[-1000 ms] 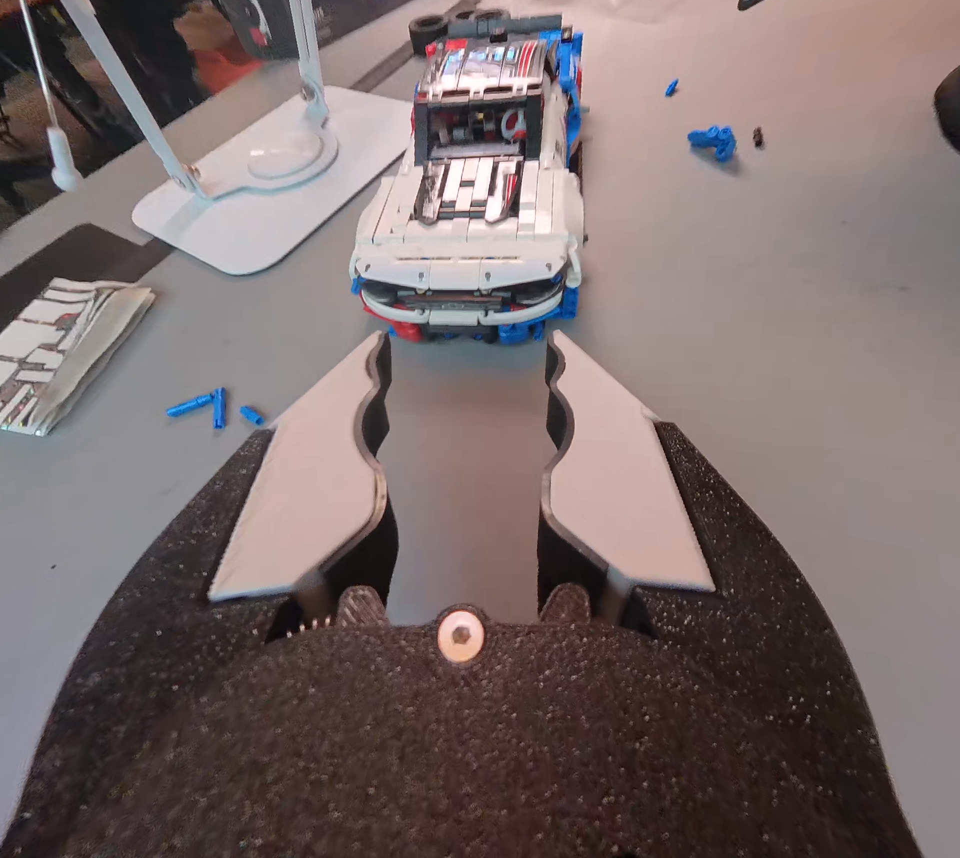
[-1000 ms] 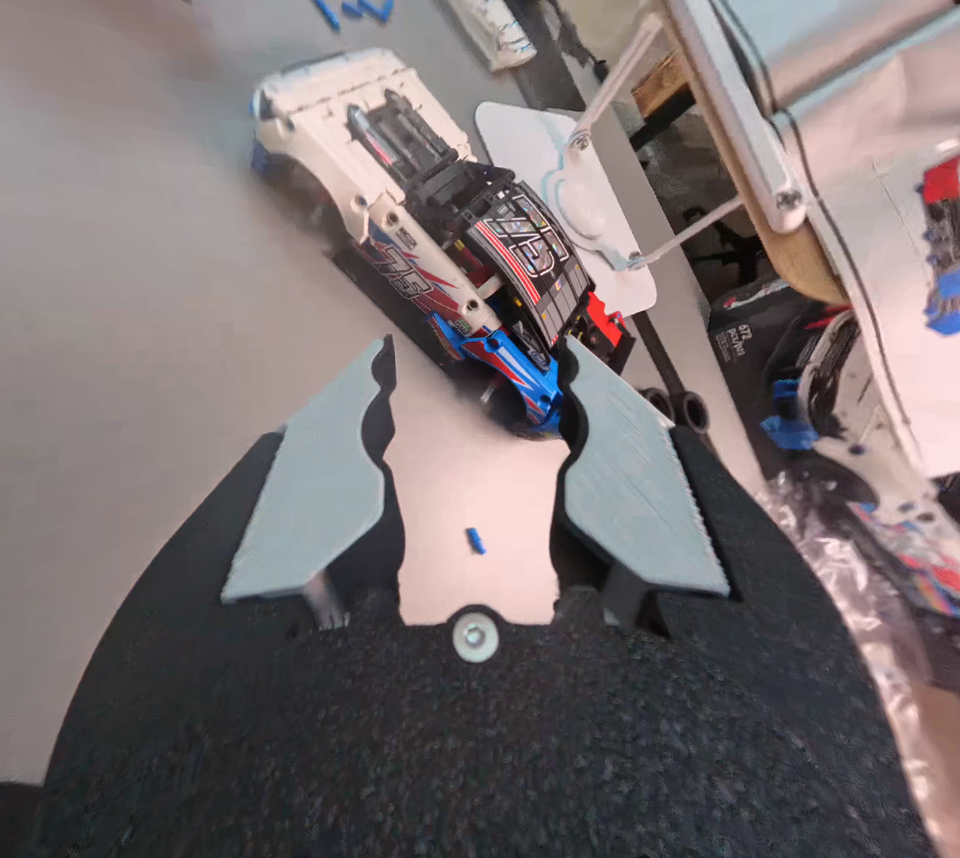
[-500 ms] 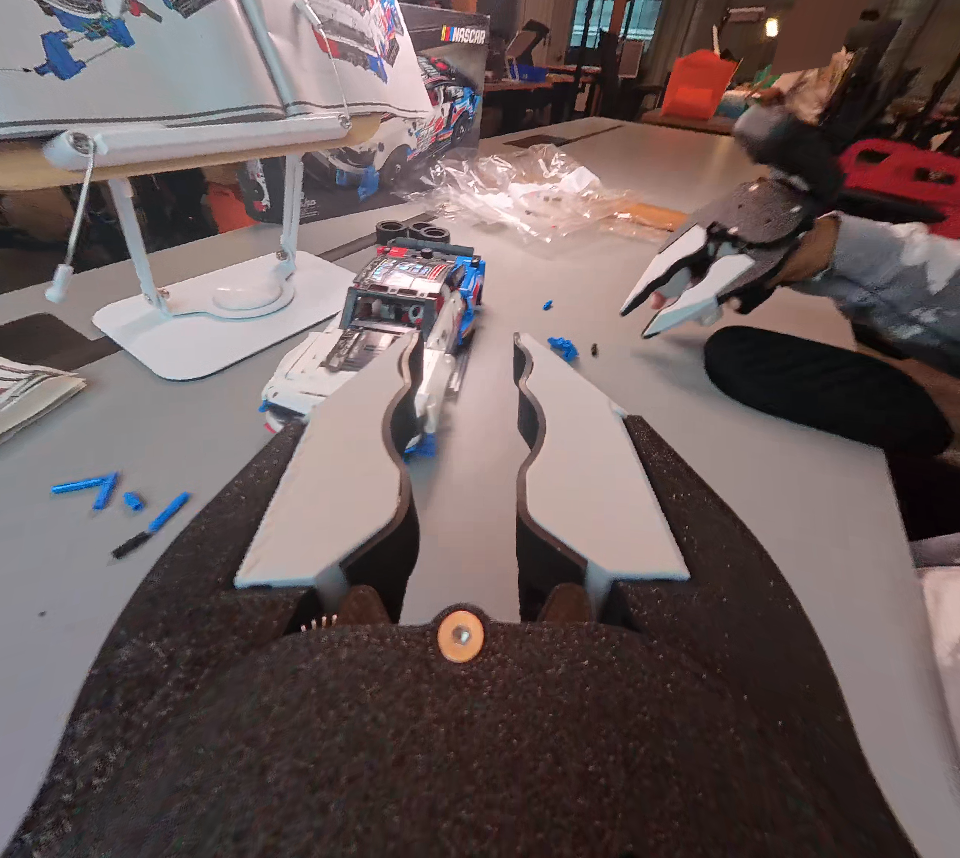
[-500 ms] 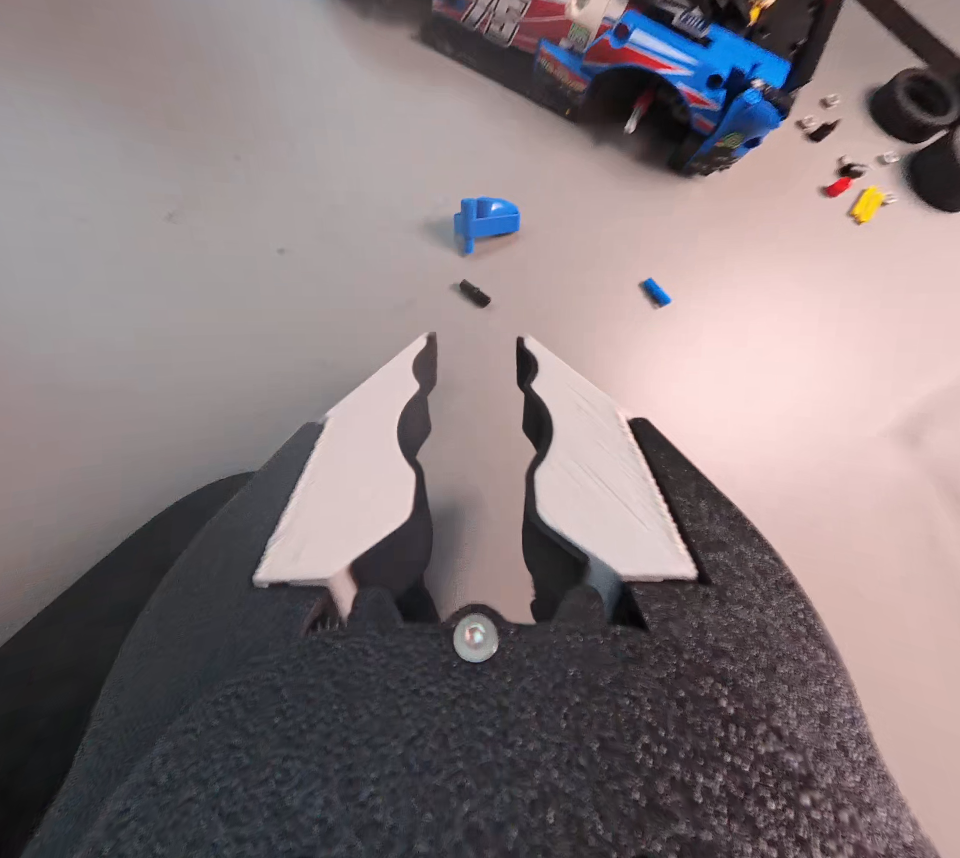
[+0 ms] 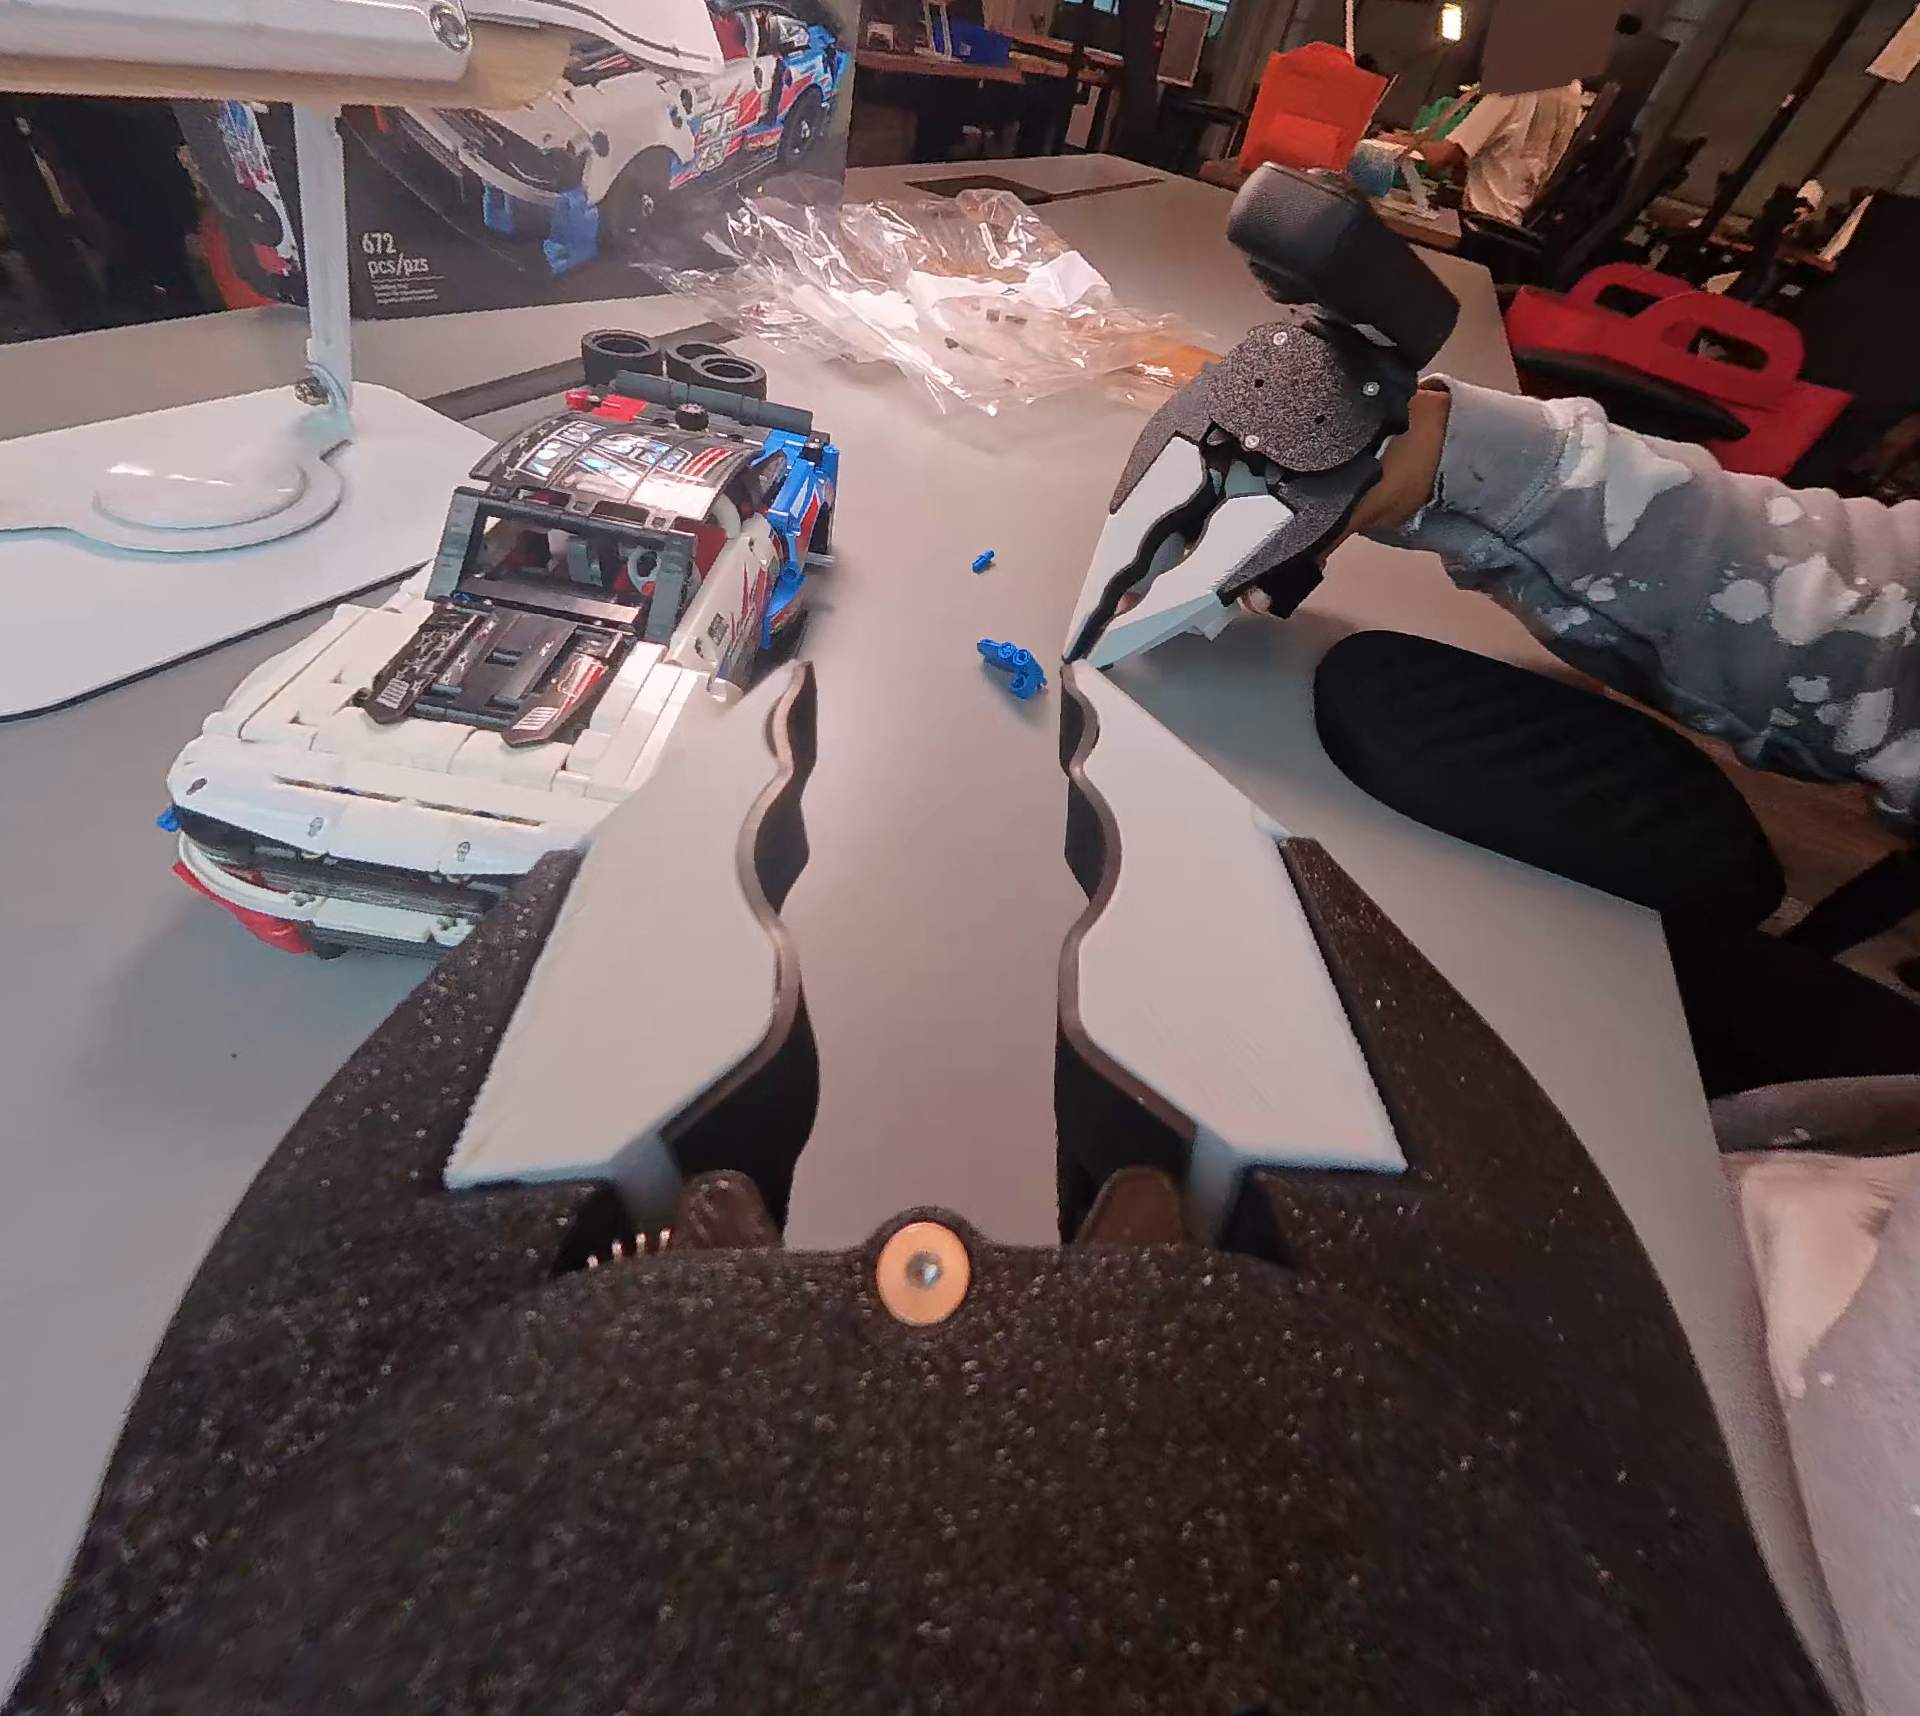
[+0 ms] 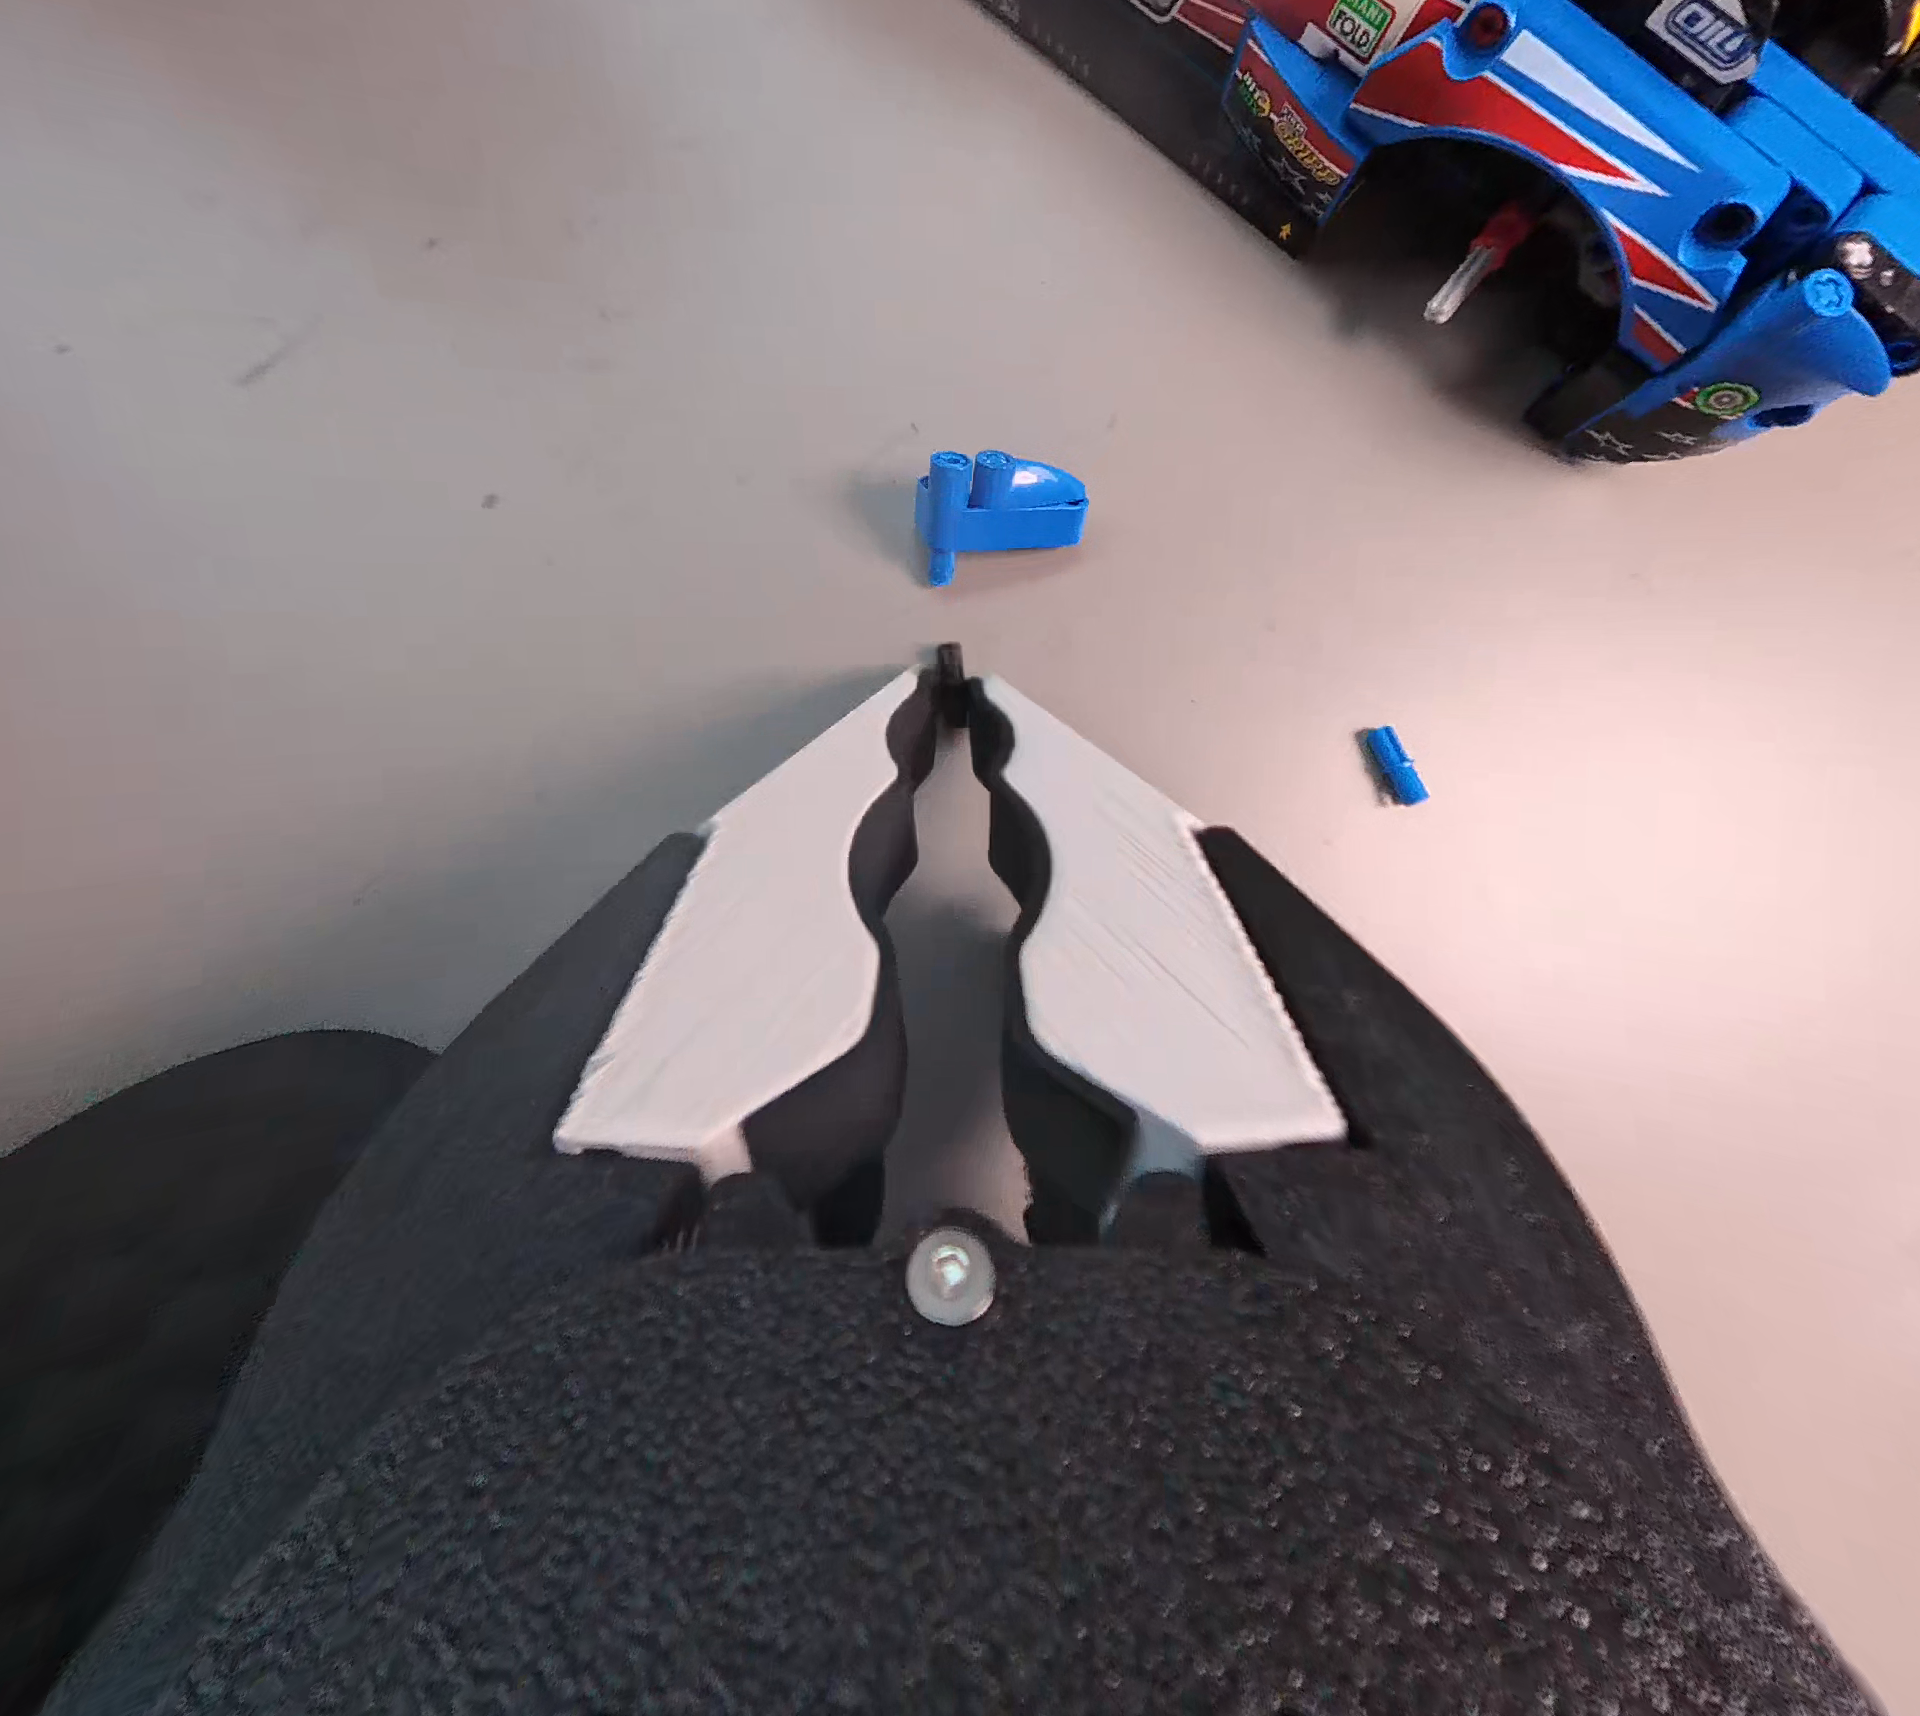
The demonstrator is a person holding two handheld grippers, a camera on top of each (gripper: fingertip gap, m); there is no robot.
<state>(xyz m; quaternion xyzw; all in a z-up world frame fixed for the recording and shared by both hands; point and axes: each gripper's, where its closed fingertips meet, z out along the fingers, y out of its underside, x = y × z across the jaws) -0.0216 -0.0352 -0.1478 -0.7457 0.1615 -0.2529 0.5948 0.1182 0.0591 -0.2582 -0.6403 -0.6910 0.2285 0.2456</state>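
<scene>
1. Black pin (image 6: 949, 664) is sitting pinched between the tips of our right gripper (image 6: 948, 679), right down at the grey table (image 6: 416, 316); only its small dark end is sticking out past the tips, and we cannot tell whether it is touching the table.
2. We are keeping the right gripper's fingers (image 6: 758, 928) drawn together on that pin, with the tips pointing down at the tabletop; the left wrist view is showing the same gripper (image 5: 1081, 653) held by a hand in a bleached grey sleeve (image 5: 1662, 544).
3. We are seeing a small blue brick assembly (image 6: 997, 508) lying just beyond the pinched pin, apart from it.
4. We are seeing a short blue pin (image 6: 1394, 764) lying to the right of the gripper tips, well clear of them.
5. We are looking at a white, red and blue brick-built race car (image 6: 1455, 56) standing farther off on the table; in the left wrist view the car (image 5: 499, 679) is sitting just left of our left gripper.
6. We are holding the left gripper (image 5: 935, 690) with its fingers (image 5: 644, 991) spread wide and nothing between them, hovering low over the table.
7. We are seeing loose black tyres (image 5: 675, 357) behind the car, crumpled clear plastic bags (image 5: 935, 295) beyond them, a white stand (image 5: 208, 503) bearing an open booklet to the left, and the printed box (image 5: 623, 108) behind it.
</scene>
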